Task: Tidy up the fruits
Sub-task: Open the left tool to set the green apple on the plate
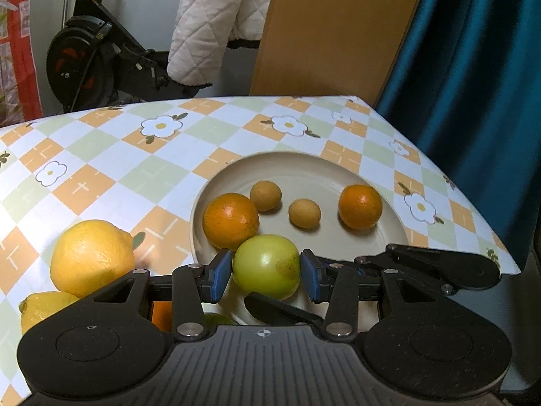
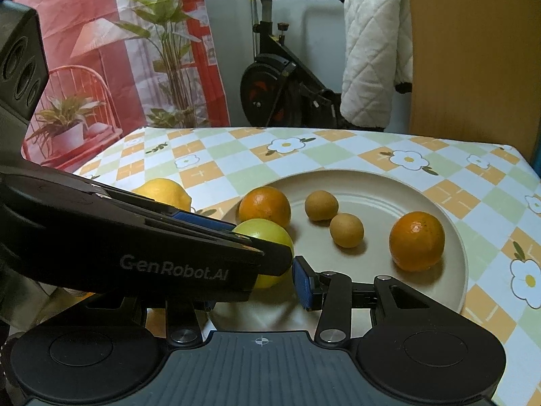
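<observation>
A beige plate [image 1: 304,165] holds two oranges [image 1: 230,220] [image 1: 360,206] and two small brown fruits [image 1: 265,195] [image 1: 304,213]. A green fruit [image 1: 267,266] sits between the blue pads of my left gripper [image 1: 266,274], over the plate's near edge; small gaps show on both sides. In the right wrist view the left gripper [image 2: 236,233] covers part of the green fruit [image 2: 267,233]. My right gripper [image 2: 257,287] is open and empty just behind it; its left finger is hidden. A lemon [image 1: 93,257] lies on the cloth left of the plate [image 2: 389,182].
A second lemon [image 1: 44,306] lies at the near left, partly hidden. The checked tablecloth [image 1: 111,155] ends at the right and far edges. Behind stand an exercise bike [image 1: 88,54], a white quilted coat [image 1: 209,20] and a wooden panel [image 1: 334,30].
</observation>
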